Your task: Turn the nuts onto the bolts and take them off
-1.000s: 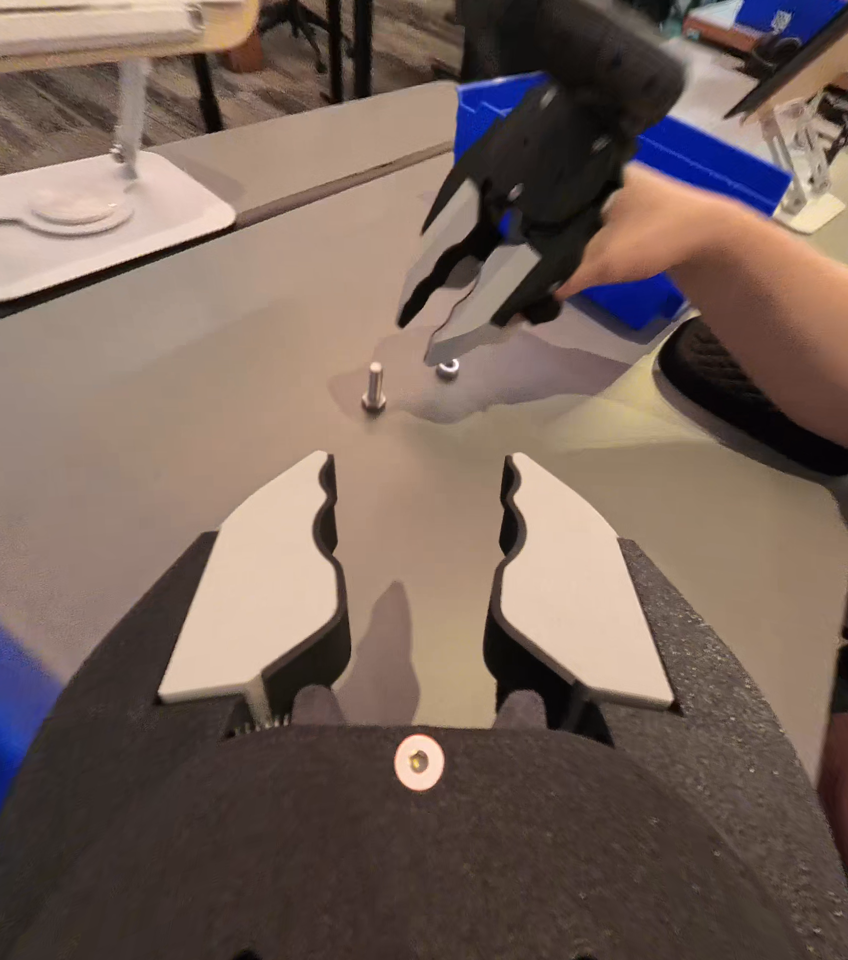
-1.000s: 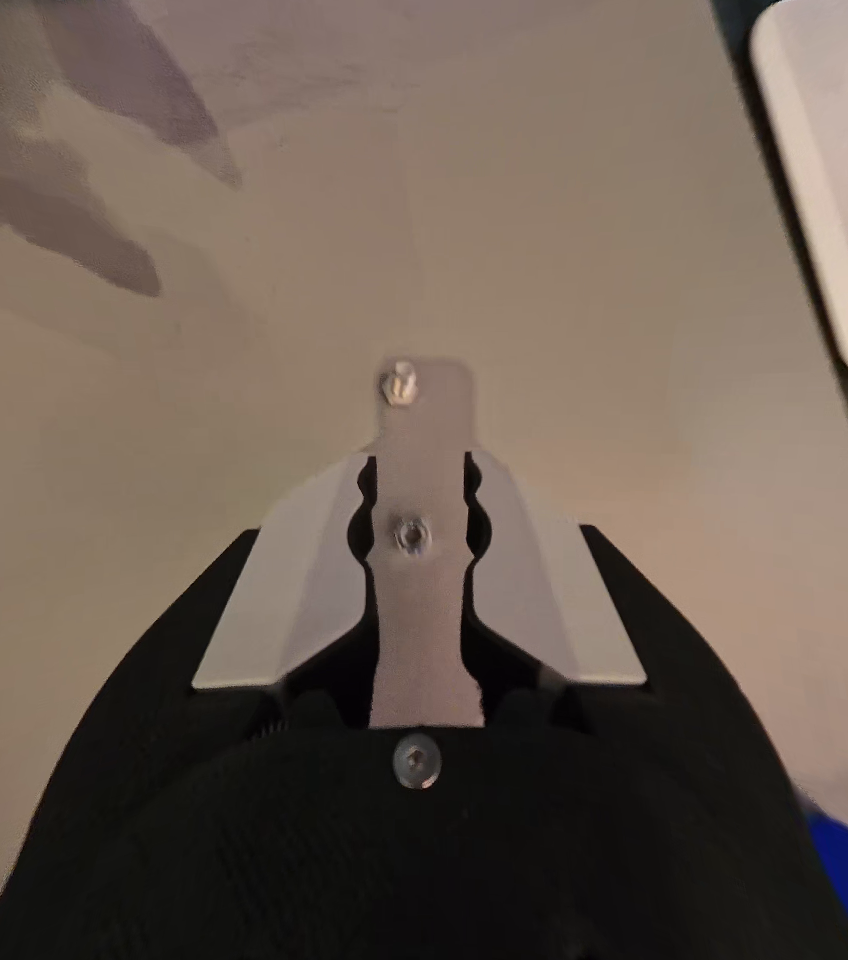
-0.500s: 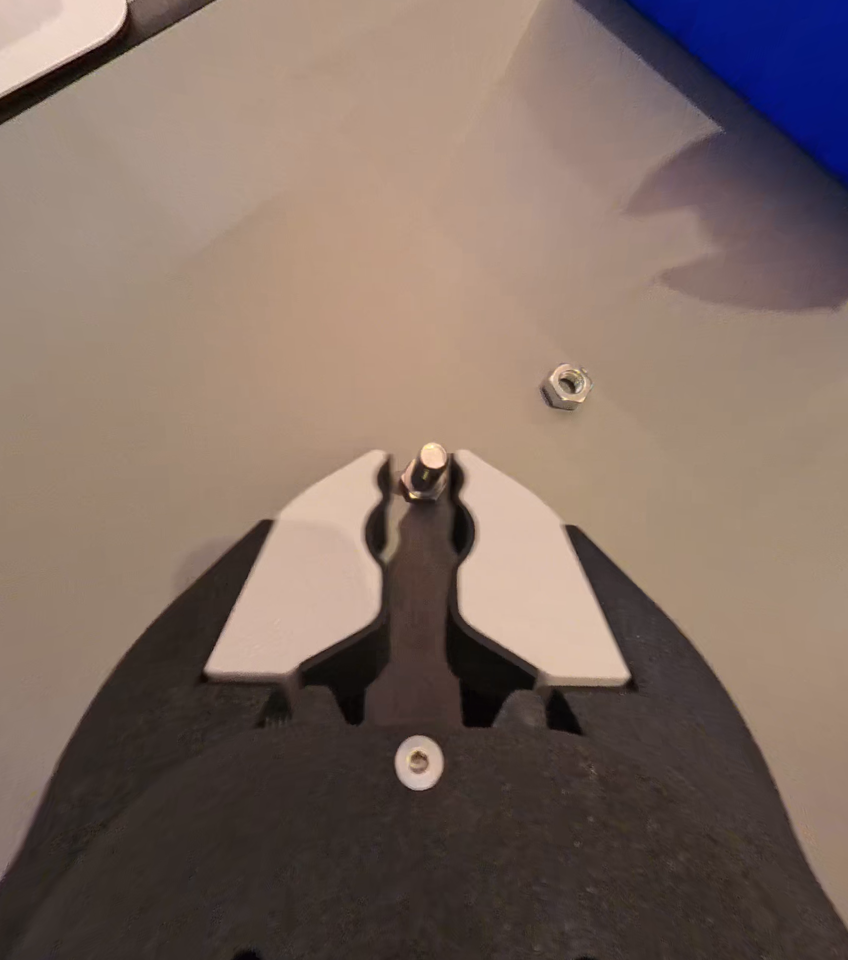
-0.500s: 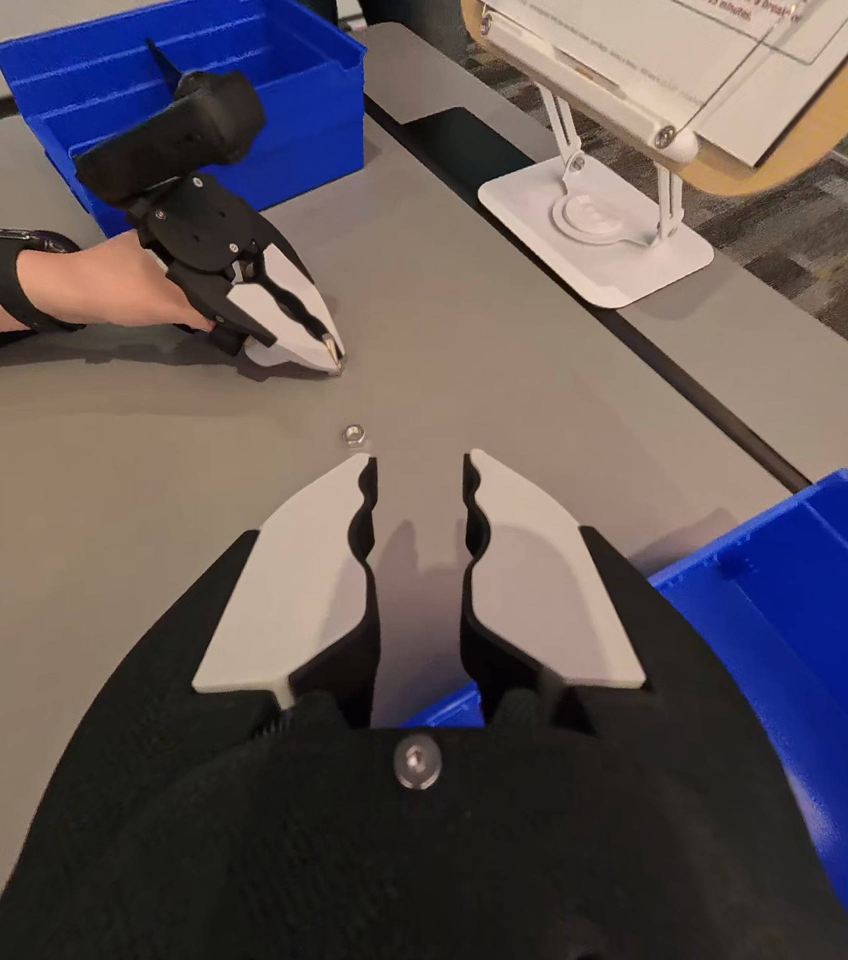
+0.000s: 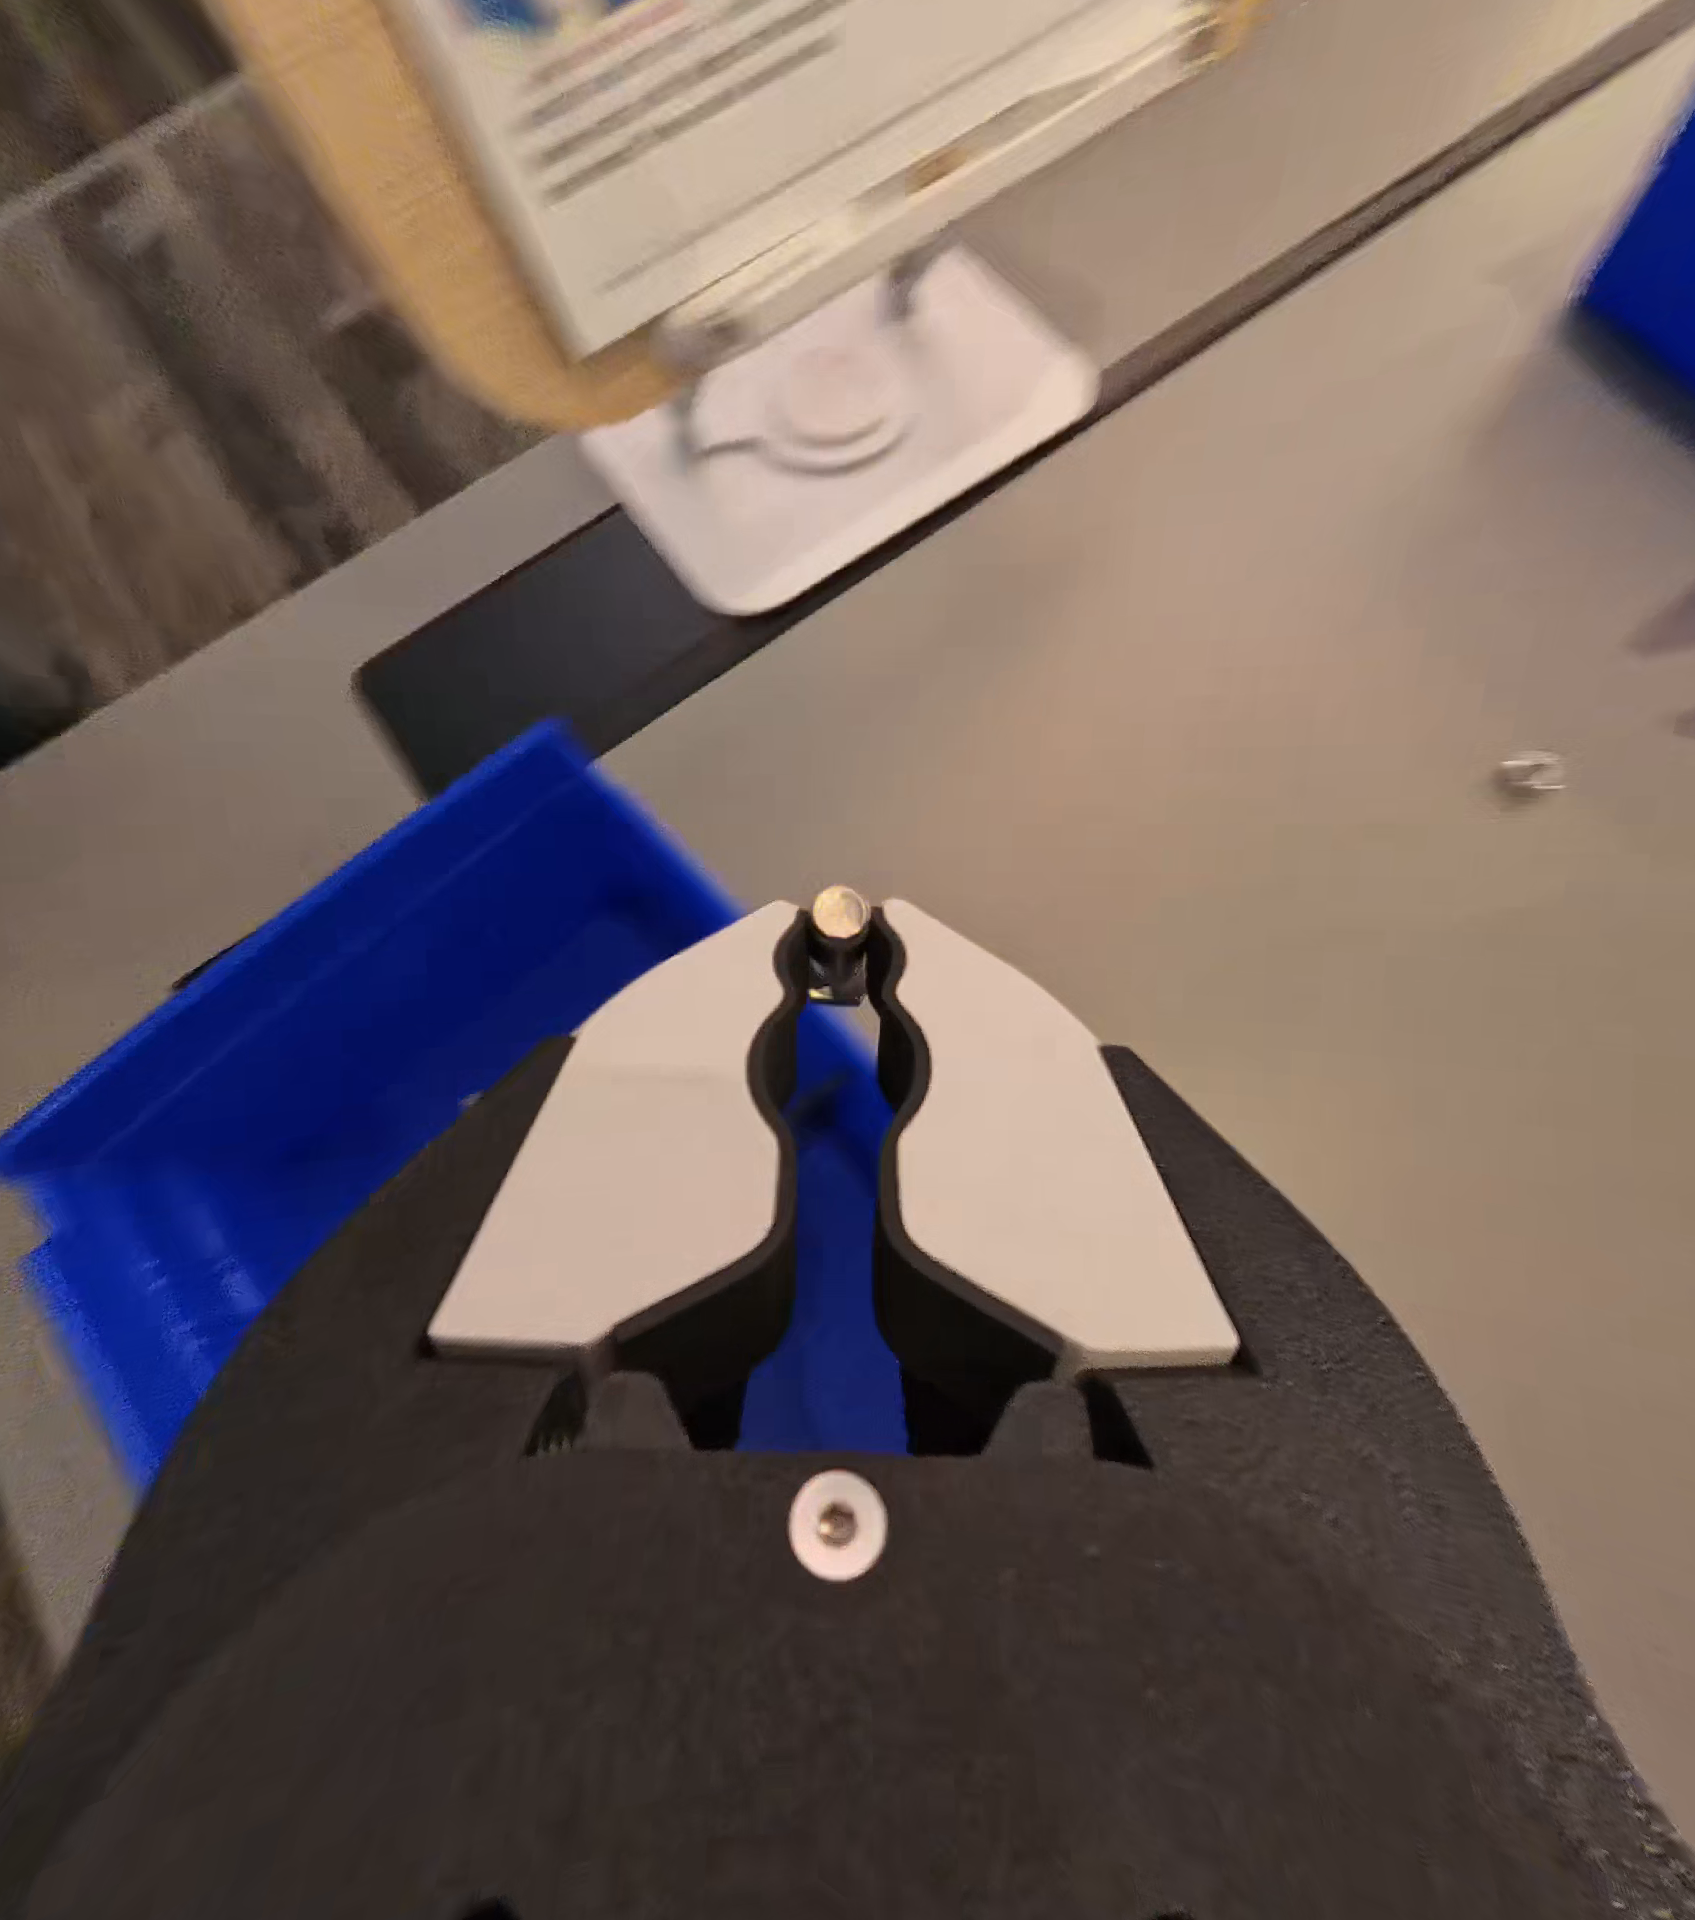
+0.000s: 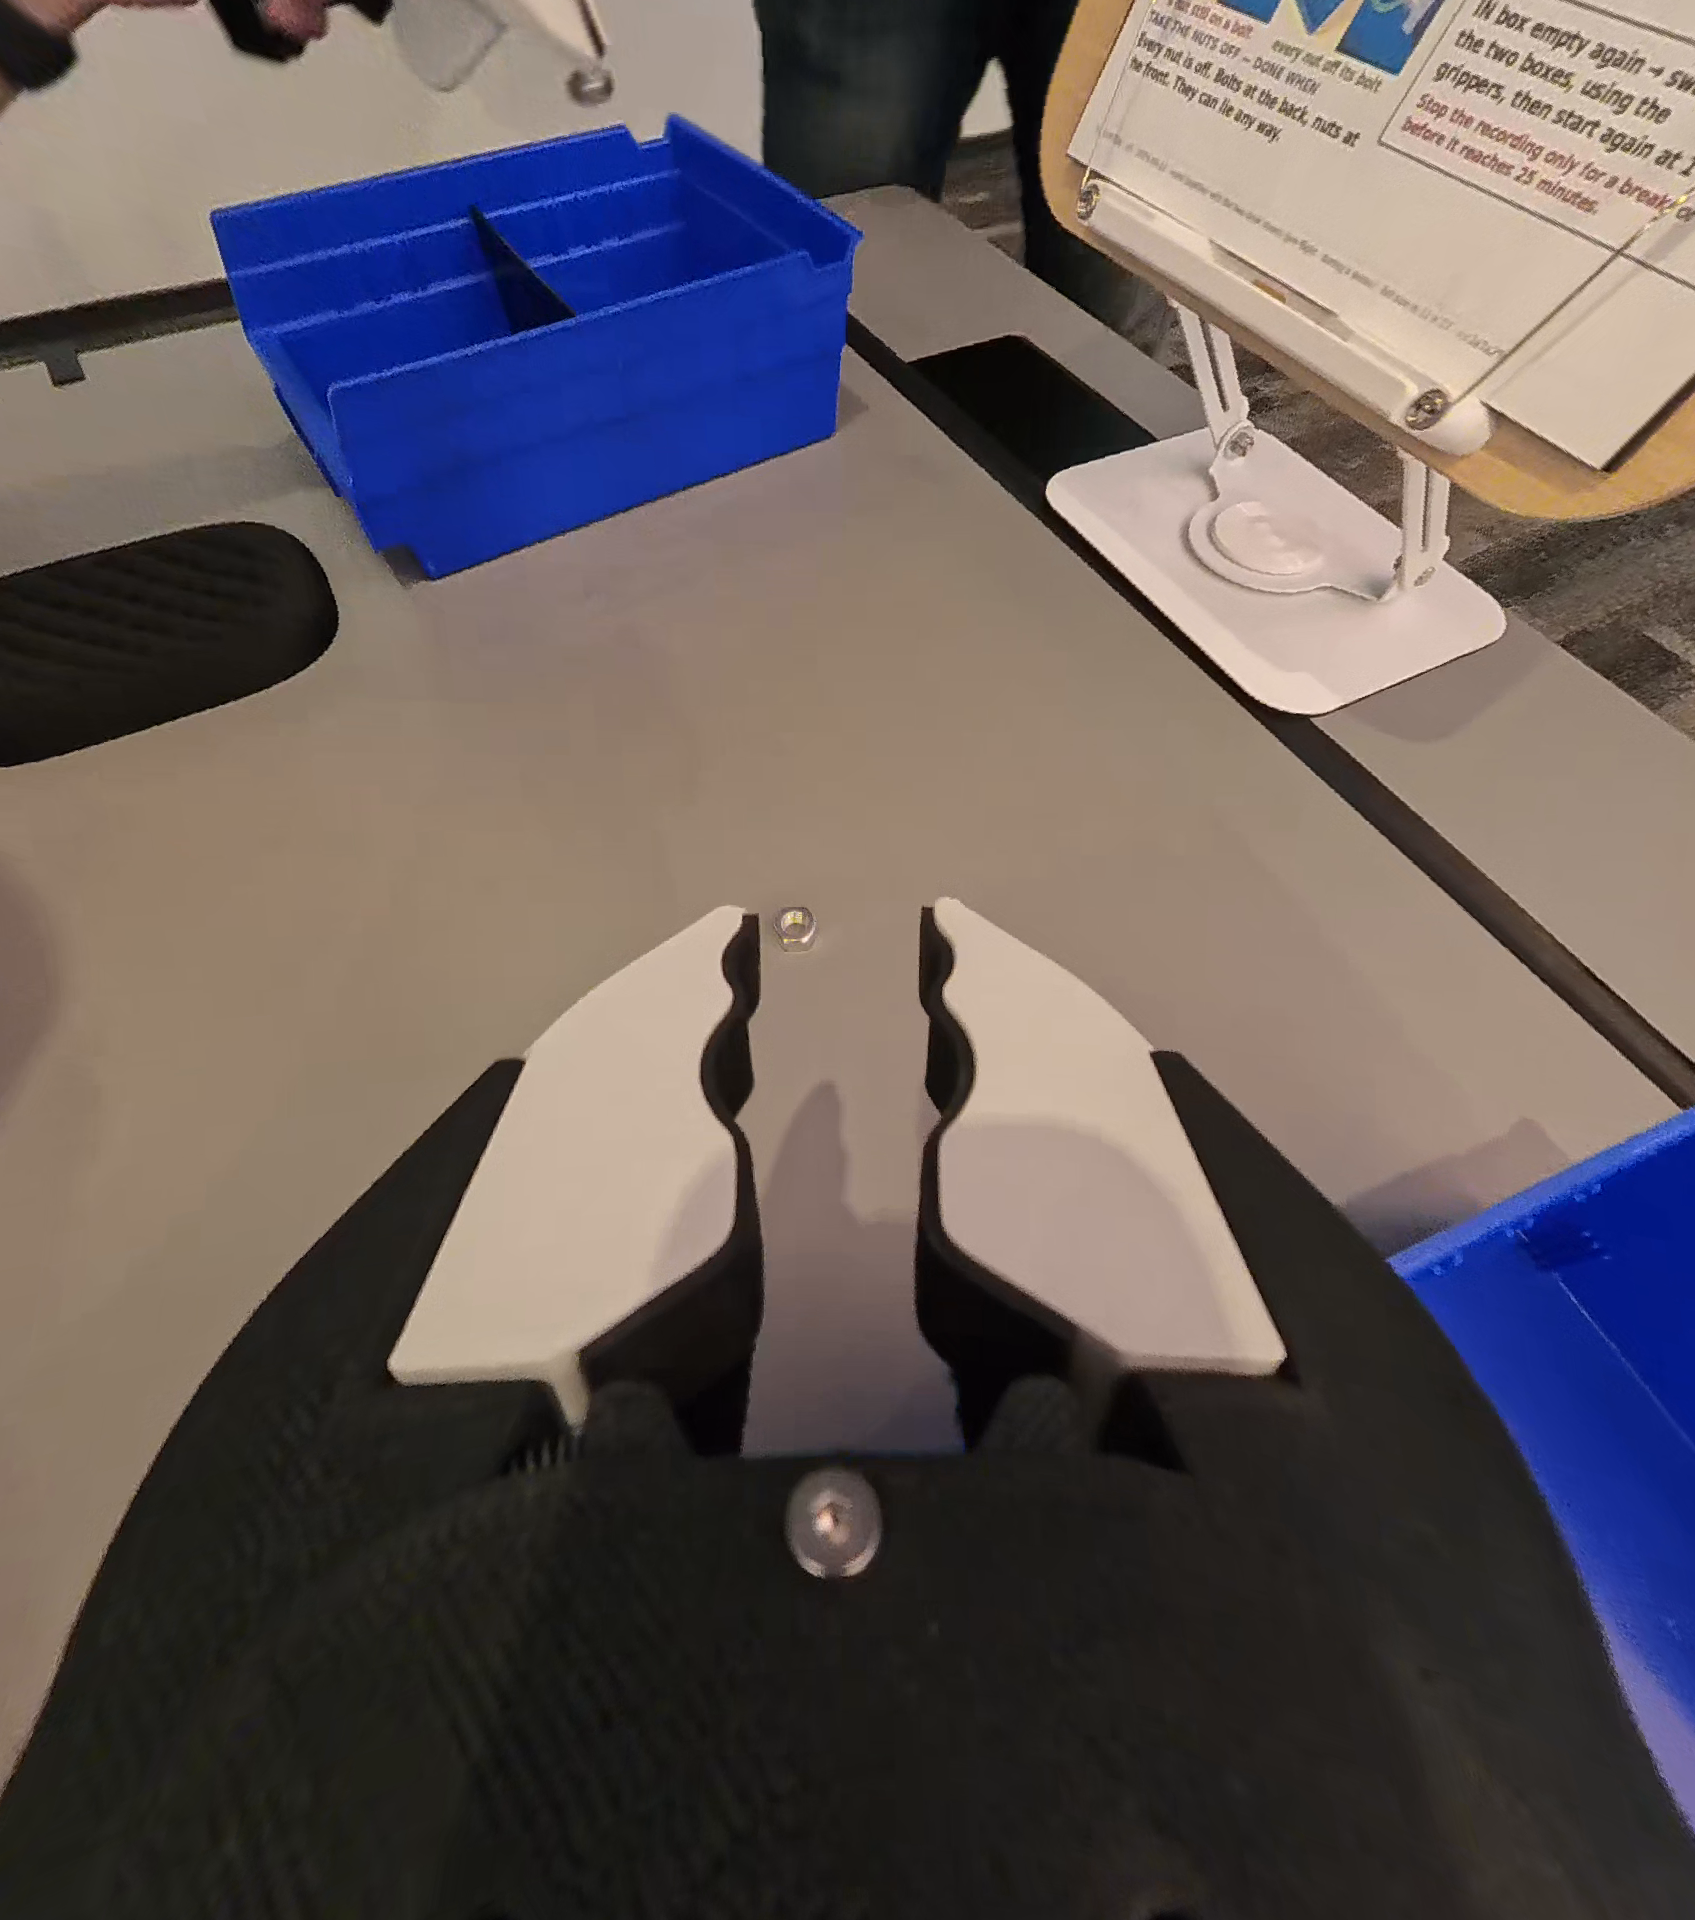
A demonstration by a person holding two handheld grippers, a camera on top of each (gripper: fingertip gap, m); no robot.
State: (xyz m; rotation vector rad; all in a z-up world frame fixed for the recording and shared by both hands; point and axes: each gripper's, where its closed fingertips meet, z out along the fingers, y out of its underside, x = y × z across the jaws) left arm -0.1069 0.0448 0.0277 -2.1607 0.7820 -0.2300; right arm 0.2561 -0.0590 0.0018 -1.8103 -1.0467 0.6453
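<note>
I hold the bolt (image 5: 841, 940) in the left gripper (image 5: 841, 920), whose fingers are closed on it at the very tips. The bolt points its threaded end toward the camera's far side, so the round end shows between the tips. I think this grip is chosen to leave the thread free for a nut. The left gripper is raised off the desk (image 5: 1238, 831), above a blue box (image 5: 355, 1039) that stands at the desk edge below it. The view is blurred, so I cannot tell how firmly the bolt sits.

The nut (image 6: 794, 928) lies flat on the desk, in the middle part, with its hole looking up. The right gripper (image 6: 838, 925) is partly open and holds nothing. Its tips stand on both sides of the nut, nearer to the left tip; whether they touch the desk I cannot tell. I judge that I am placing it so in order to close on the flat sides of the nut.

A second blue box (image 6: 552, 343) with a divider stands toward the far end of the desk, and a black pad (image 6: 116, 639) lies near the left edge. A paper stand (image 6: 1269, 561) is on the neighbouring surface to the right.

The nut is not yet on the bolt.
</note>
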